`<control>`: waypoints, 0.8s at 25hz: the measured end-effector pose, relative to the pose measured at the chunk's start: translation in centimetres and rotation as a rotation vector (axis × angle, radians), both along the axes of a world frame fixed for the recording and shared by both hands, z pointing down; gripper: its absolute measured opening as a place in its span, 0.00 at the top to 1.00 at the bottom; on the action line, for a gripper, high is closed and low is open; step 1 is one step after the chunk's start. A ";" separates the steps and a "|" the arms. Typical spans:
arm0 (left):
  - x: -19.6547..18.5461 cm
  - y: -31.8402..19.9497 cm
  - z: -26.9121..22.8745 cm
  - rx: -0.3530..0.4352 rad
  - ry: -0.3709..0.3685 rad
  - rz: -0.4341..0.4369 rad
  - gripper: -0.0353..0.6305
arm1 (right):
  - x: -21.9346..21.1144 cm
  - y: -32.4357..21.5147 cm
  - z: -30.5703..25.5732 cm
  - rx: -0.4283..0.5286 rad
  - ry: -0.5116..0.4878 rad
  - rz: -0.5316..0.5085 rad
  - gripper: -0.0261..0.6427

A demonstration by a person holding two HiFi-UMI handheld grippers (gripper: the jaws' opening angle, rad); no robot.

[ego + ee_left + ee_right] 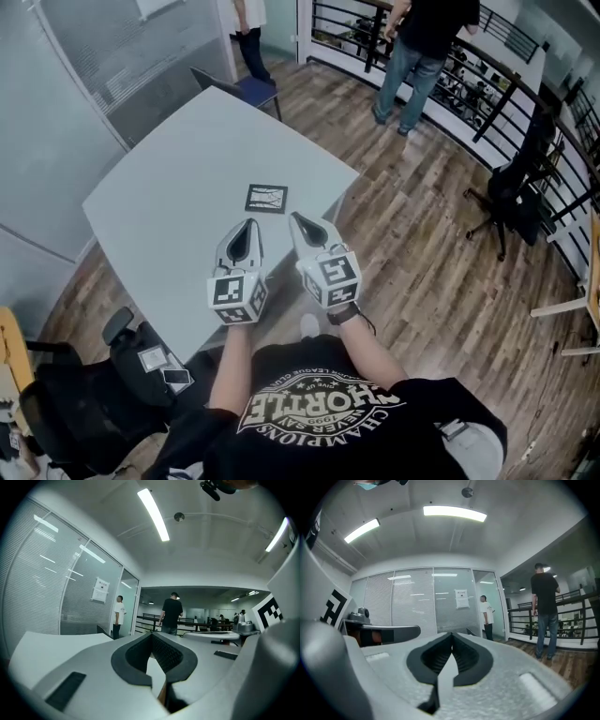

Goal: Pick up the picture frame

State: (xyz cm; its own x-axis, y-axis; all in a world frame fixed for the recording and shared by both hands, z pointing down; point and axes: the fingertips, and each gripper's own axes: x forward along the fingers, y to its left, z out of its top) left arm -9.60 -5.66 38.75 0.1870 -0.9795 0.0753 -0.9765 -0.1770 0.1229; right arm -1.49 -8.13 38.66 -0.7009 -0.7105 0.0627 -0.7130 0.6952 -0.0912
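In the head view a small dark picture frame (266,199) lies flat on the pale grey table (178,187), close to its near right edge. My left gripper (249,225) hovers just short of the frame, jaws shut and empty. My right gripper (295,218) is beside it to the right, over the table's edge, also shut on nothing. Both point level toward the frame. In the left gripper view the left gripper (151,634) shows its pads closed tip to tip; the right gripper (451,635) looks the same in its own view. Neither gripper view shows the frame.
A blue chair (246,87) stands at the table's far end. A black office chair (89,398) sits at the near left, another (511,192) on the wood floor at right. A person (422,52) stands by the black railing (469,75); another person (248,28) stands near the glass wall.
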 end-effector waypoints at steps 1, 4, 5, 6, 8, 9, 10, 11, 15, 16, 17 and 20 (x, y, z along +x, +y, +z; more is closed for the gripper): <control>0.3 -1.1 0.4 -0.013 0.001 -0.004 0.94 | 0.0 -1.2 0.3 -0.014 -0.002 -0.011 0.96; 1.4 -4.1 1.8 -0.051 -0.003 -0.007 0.94 | 0.3 -4.4 1.4 -0.052 -0.011 -0.033 0.96; 1.6 -5.2 2.2 -0.059 -0.002 -0.007 0.94 | 0.3 -5.5 1.8 -0.059 -0.013 -0.038 0.96; 1.7 -6.2 2.5 -0.066 -0.002 -0.007 0.94 | 0.3 -6.6 2.2 -0.068 -0.013 -0.043 0.96; 1.5 -7.9 3.5 -0.089 0.001 -0.014 0.94 | 0.1 -8.3 3.7 -0.102 -0.008 -0.050 0.96; 1.2 -8.6 4.3 -0.106 0.006 -0.019 0.94 | 0.0 -9.0 4.6 -0.122 -0.003 -0.051 0.96; 0.9 -9.4 5.2 -0.125 0.012 -0.023 0.94 | -0.1 -9.8 5.5 -0.140 0.004 -0.049 0.96; 0.6 -10.1 6.2 -0.145 0.017 -0.021 0.94 | -0.2 -10.6 6.3 -0.154 0.011 -0.046 0.96; -0.8 -13.4 9.9 -0.207 0.014 -0.005 0.94 | -1.2 -14.2 9.9 -0.203 0.052 -0.031 0.96; -1.3 -14.3 10.7 -0.221 0.014 -0.002 0.94 | -1.5 -15.2 10.9 -0.218 0.065 -0.028 0.96; -1.7 -15.3 11.6 -0.235 0.017 0.001 0.94 | -2.0 -16.2 11.8 -0.235 0.078 -0.026 0.96; -3.0 -18.2 13.7 -0.270 0.037 0.012 0.94 | -3.2 -18.9 14.5 -0.288 0.120 -0.023 0.96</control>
State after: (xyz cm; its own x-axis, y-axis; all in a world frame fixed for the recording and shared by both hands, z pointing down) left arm -12.64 -23.83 52.49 0.2063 -0.9225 0.3262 -0.9684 -0.1448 0.2032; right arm -4.72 -27.07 53.17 -0.6919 -0.6356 0.3425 -0.7151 0.6689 -0.2031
